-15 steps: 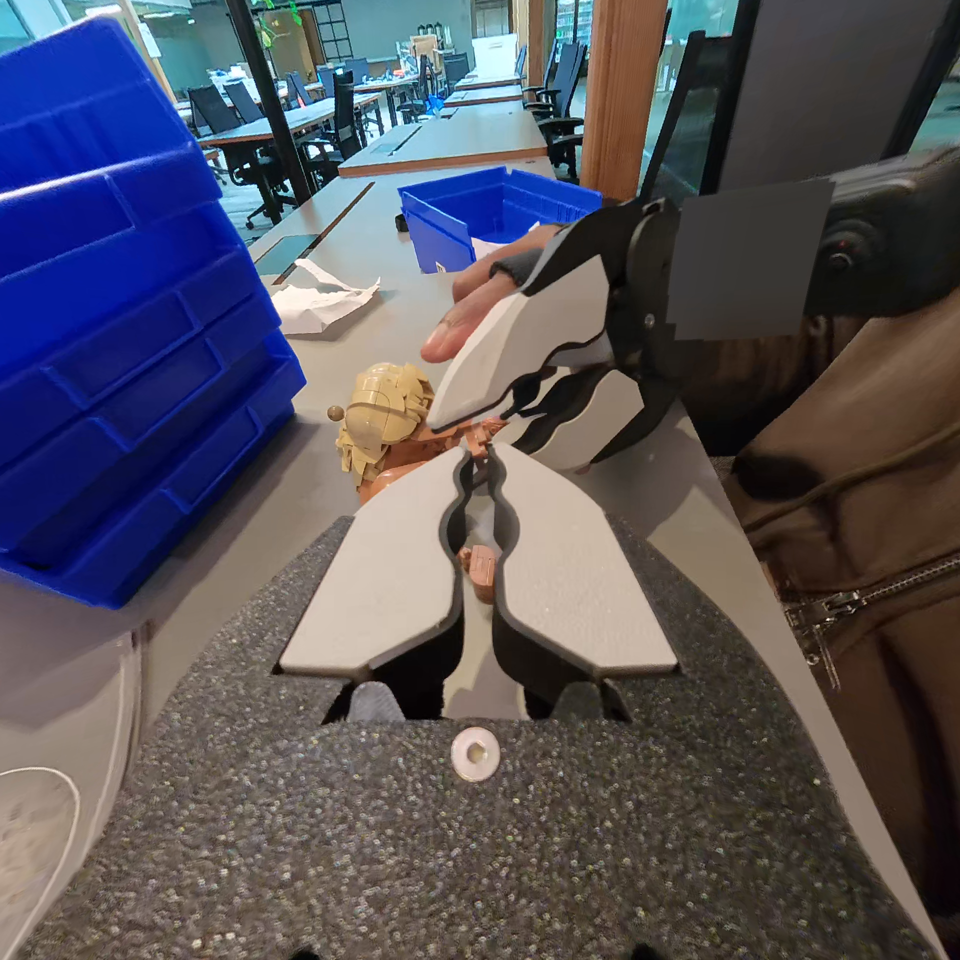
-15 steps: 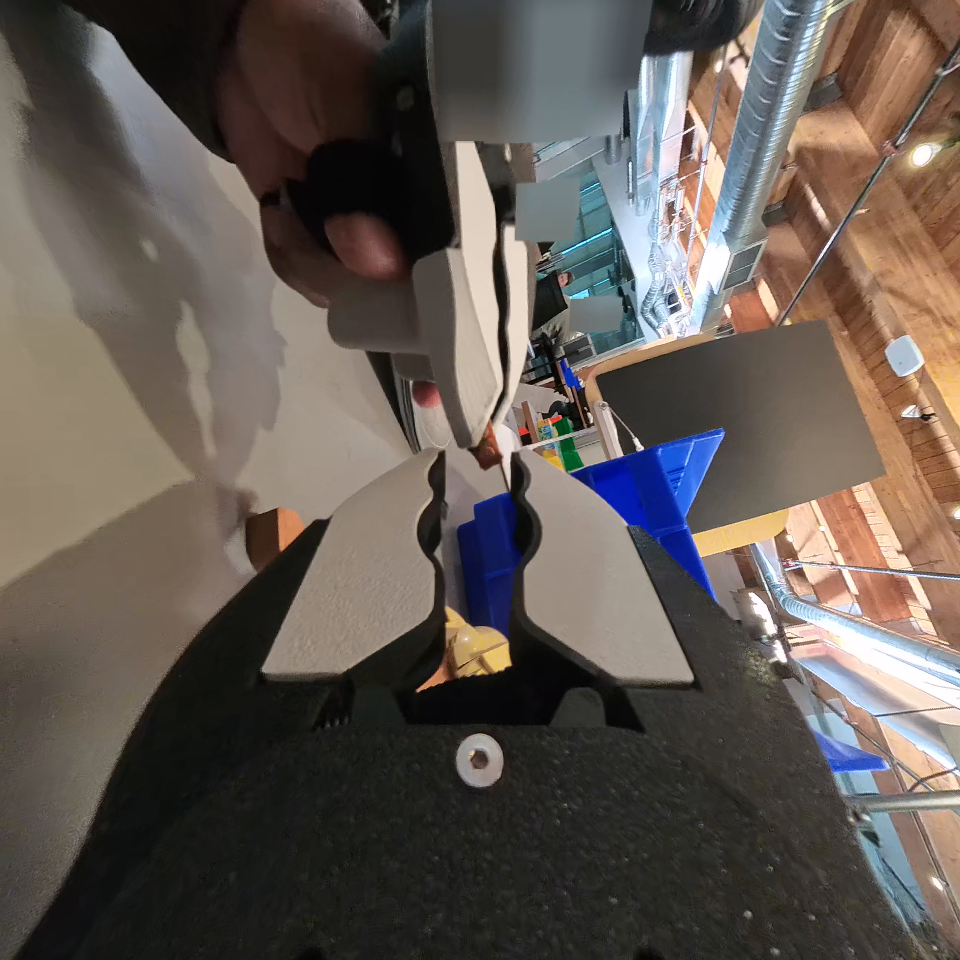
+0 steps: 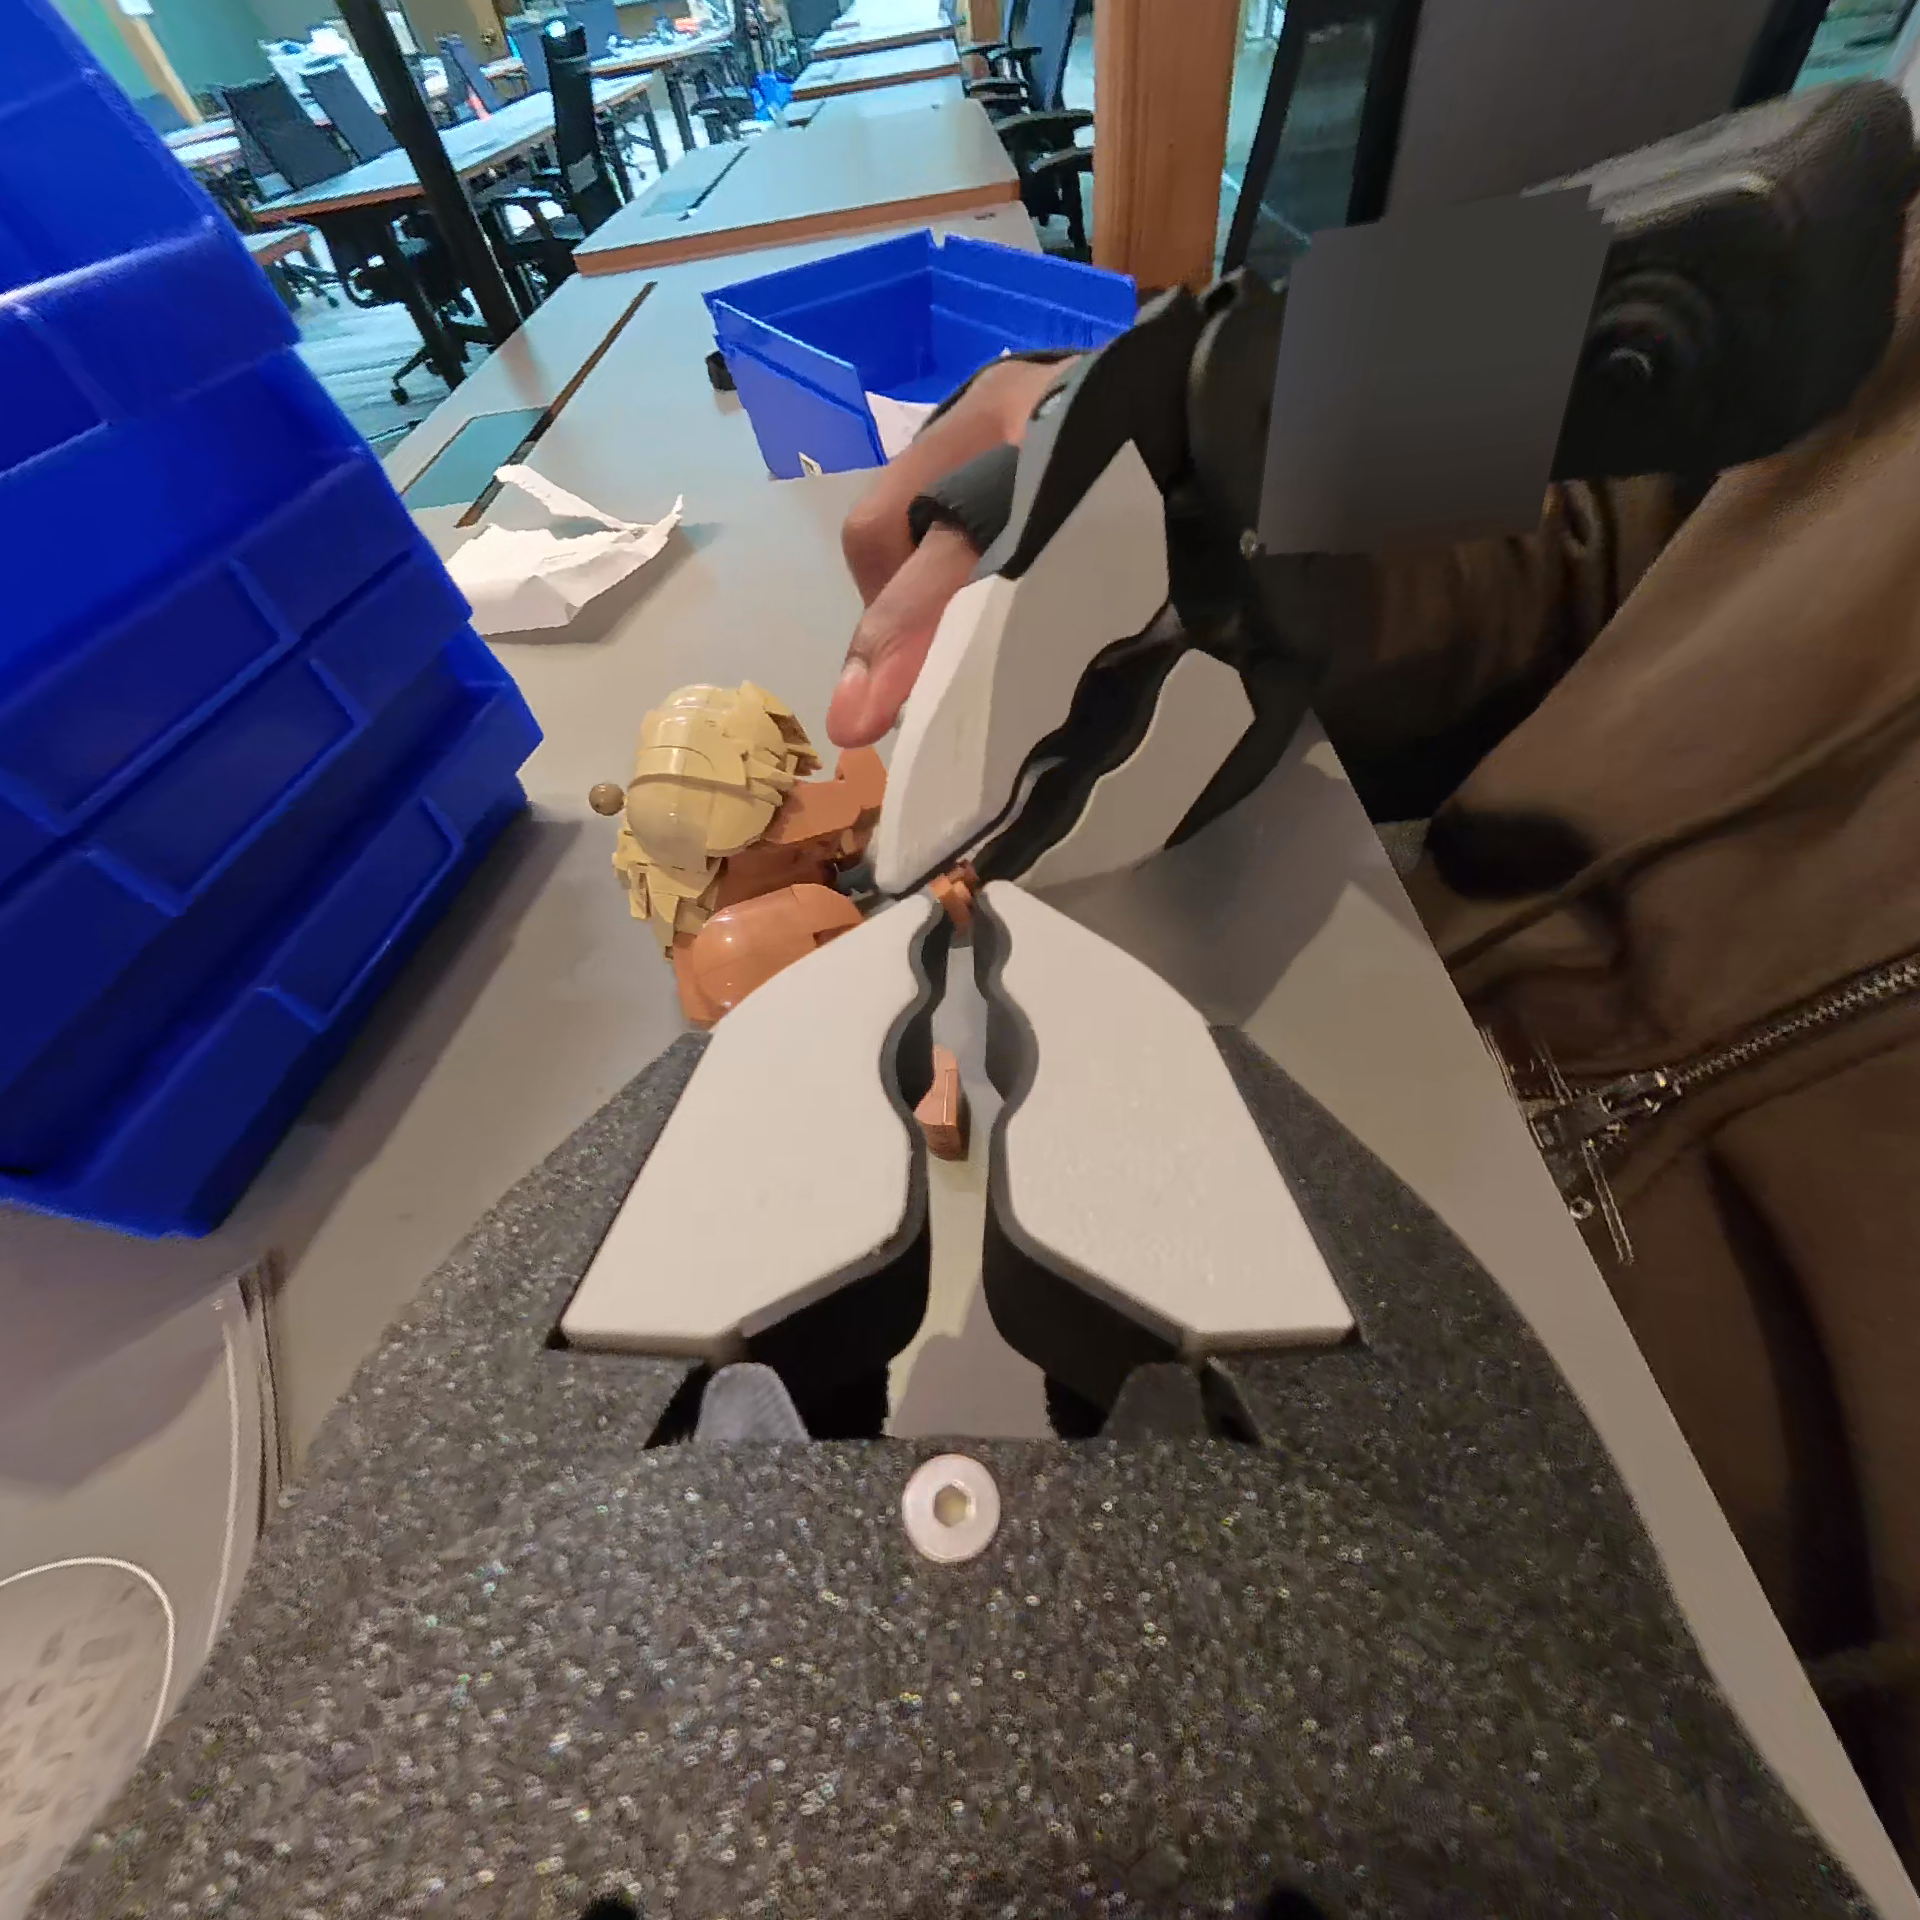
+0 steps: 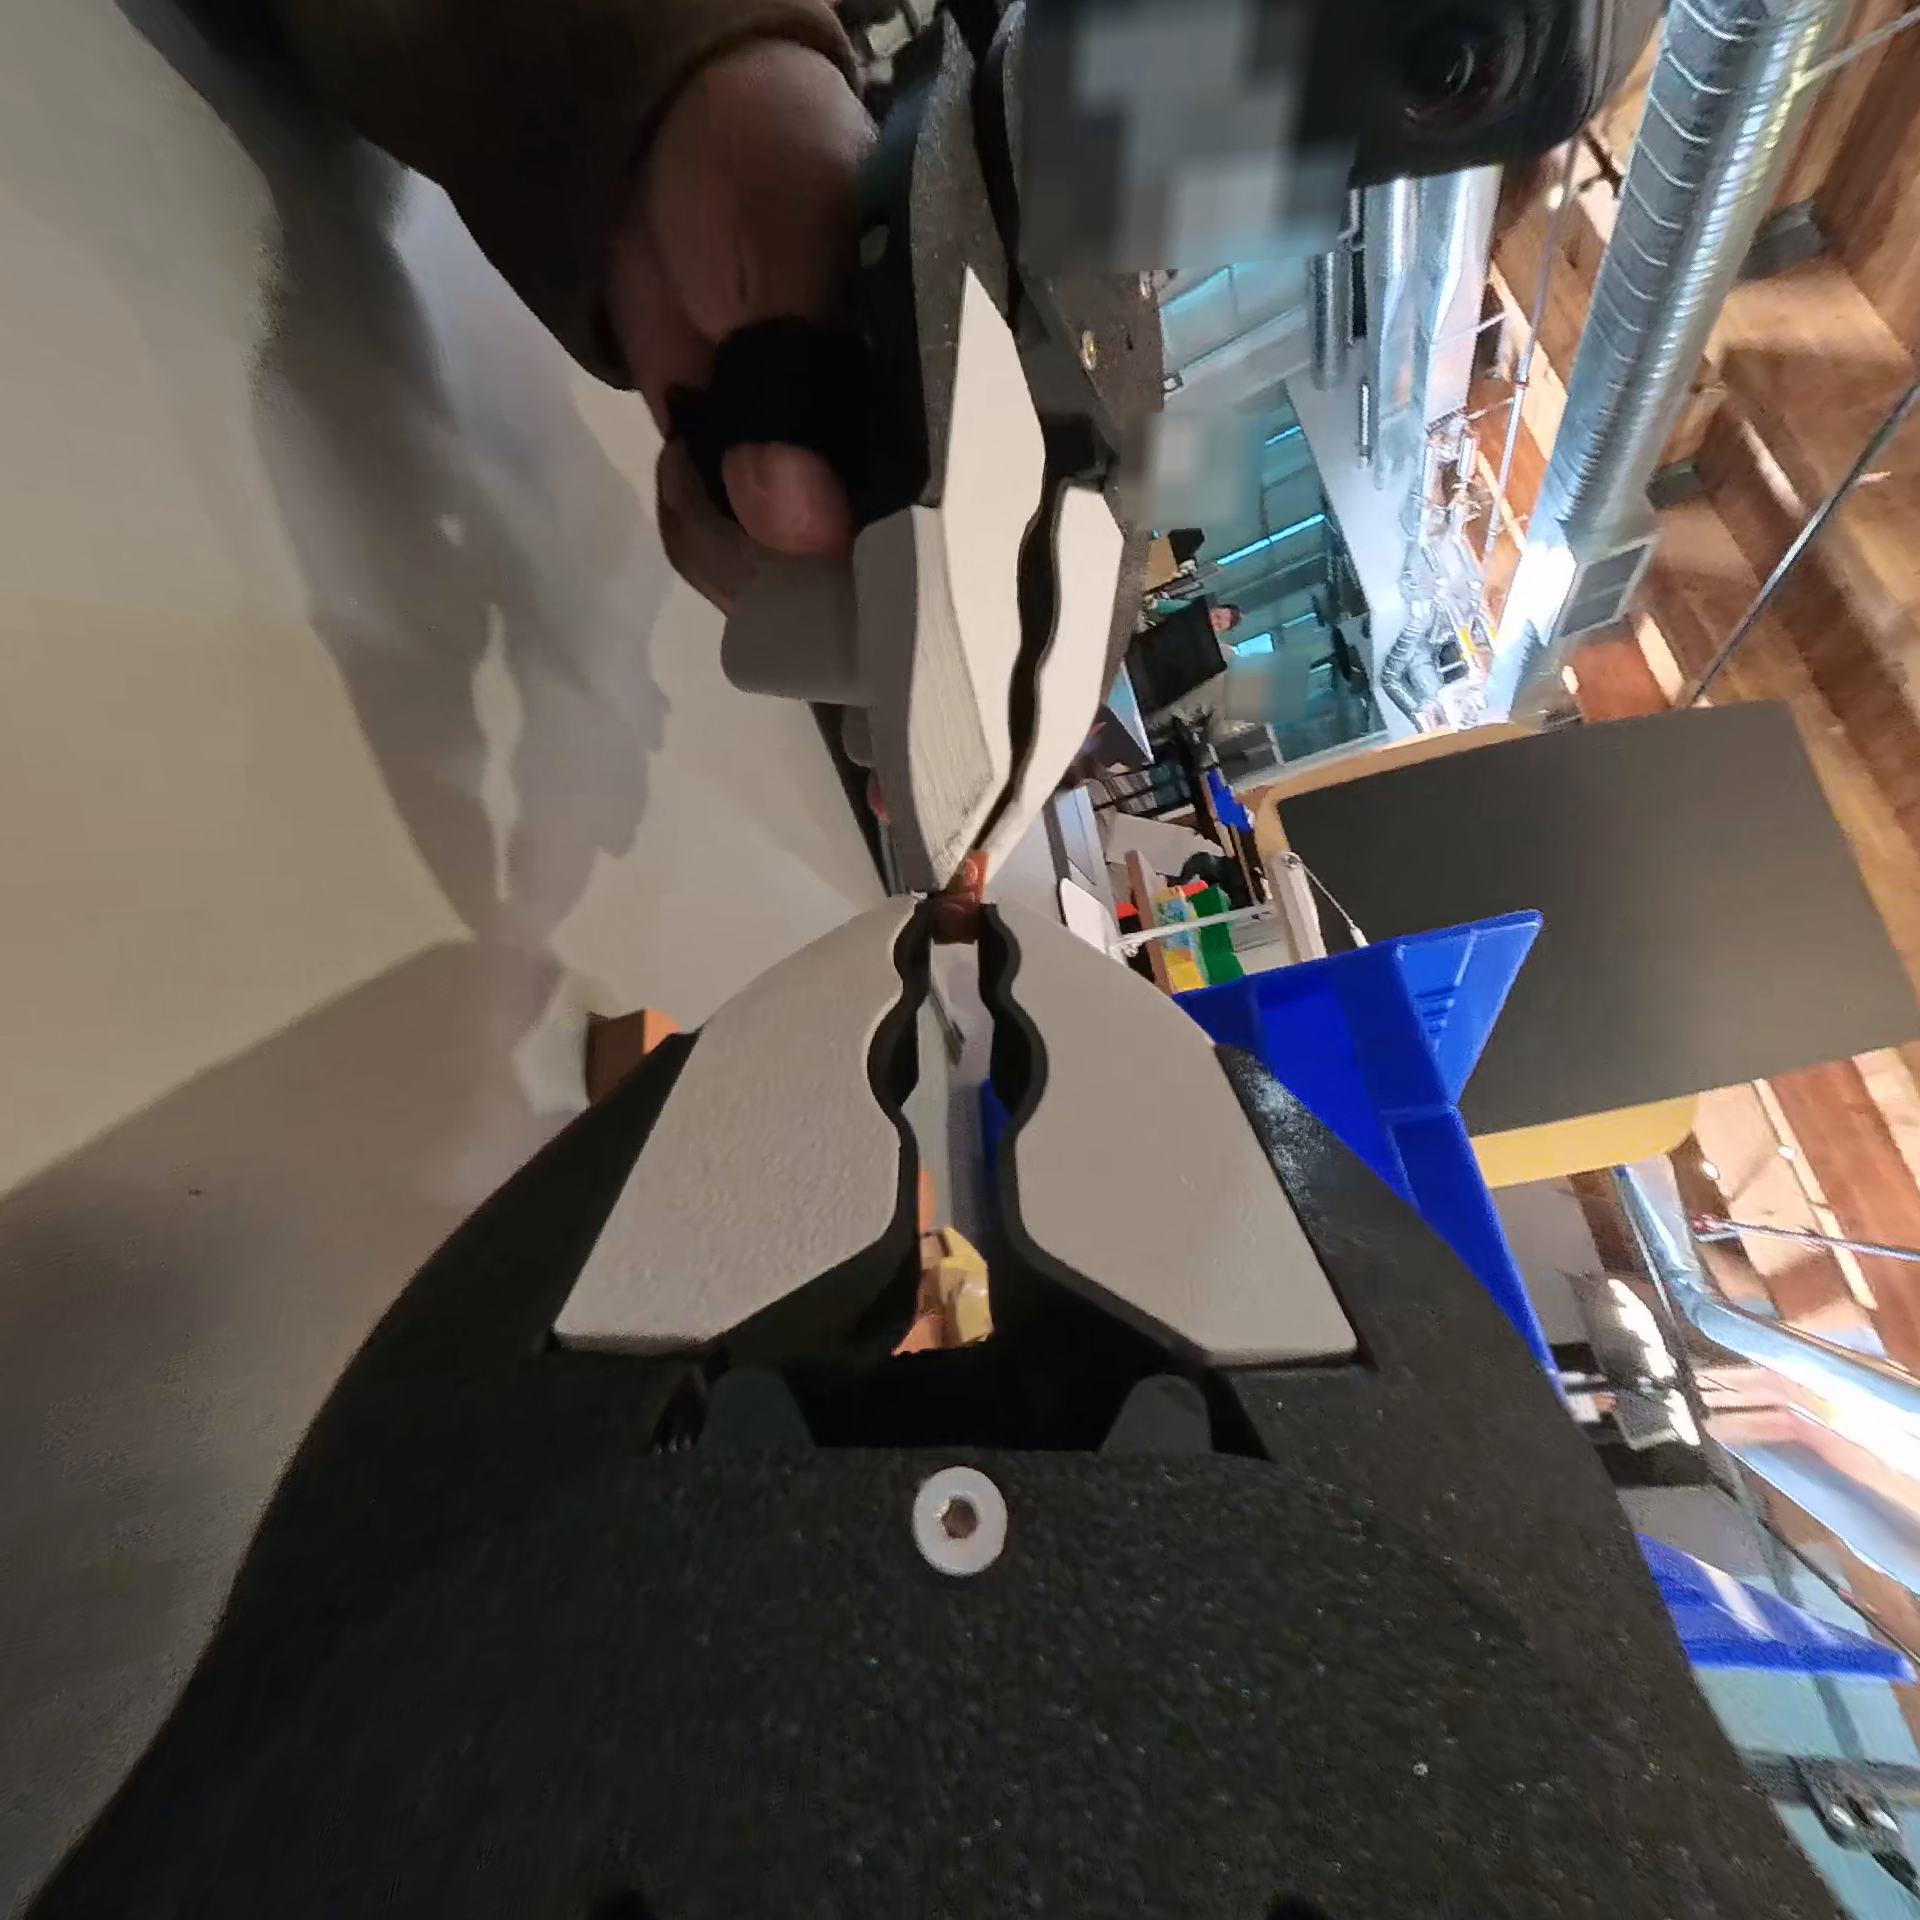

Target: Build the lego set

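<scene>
Brown lego piece pinched at the tips of both left gripper and right gripper, jaws clenched on it, tan-and-brown lego figure just beside, grey table beneath

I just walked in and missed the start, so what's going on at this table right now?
A person is building a lego figure with a handheld gripper in each hand. The left gripper and the right gripper meet tip to tip, both shut on a small brown piece between them. The part-built tan and brown figure sits on the grey table beside stacked blue bins. Another loose brown piece lies under the left gripper.
</scene>
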